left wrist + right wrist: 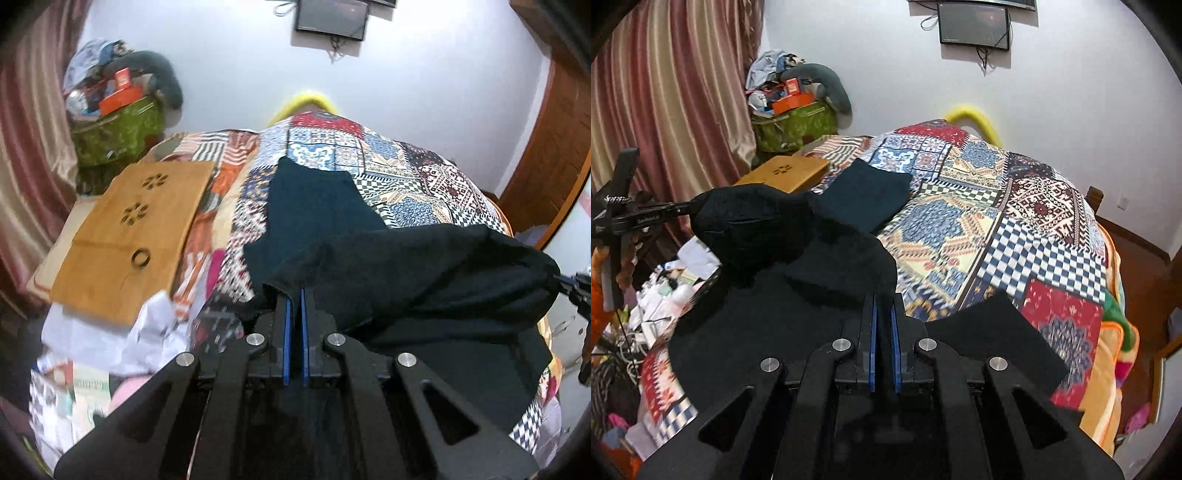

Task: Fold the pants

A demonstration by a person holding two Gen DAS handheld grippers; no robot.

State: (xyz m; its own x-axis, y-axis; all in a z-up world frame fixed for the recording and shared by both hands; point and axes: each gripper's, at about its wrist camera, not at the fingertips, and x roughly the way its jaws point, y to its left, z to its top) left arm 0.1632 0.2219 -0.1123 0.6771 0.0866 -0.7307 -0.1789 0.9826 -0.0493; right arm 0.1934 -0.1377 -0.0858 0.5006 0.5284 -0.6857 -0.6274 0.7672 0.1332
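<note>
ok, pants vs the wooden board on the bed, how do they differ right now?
The pants are dark soft cloth, bunched; the board is tan, rigid and flat, with cut-out holes.
The pants are partly lifted, pinched by the left gripper and right gripper, jaws shut on cloth; the board lies untouched.
The pants sit mid-quilt; the board is by its far left edge.
Both rest on the bed.

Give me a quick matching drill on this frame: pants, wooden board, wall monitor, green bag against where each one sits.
1. pants
2. wooden board
3. wall monitor
4. green bag

A. mounted high on the white wall
B. flat at the bed's left edge
C. piled with clutter beside the curtain
D. pinched in the left gripper and the right gripper, lifted over the quilt

Pairs: 1-D, 2-B, 3-A, 4-C
</note>
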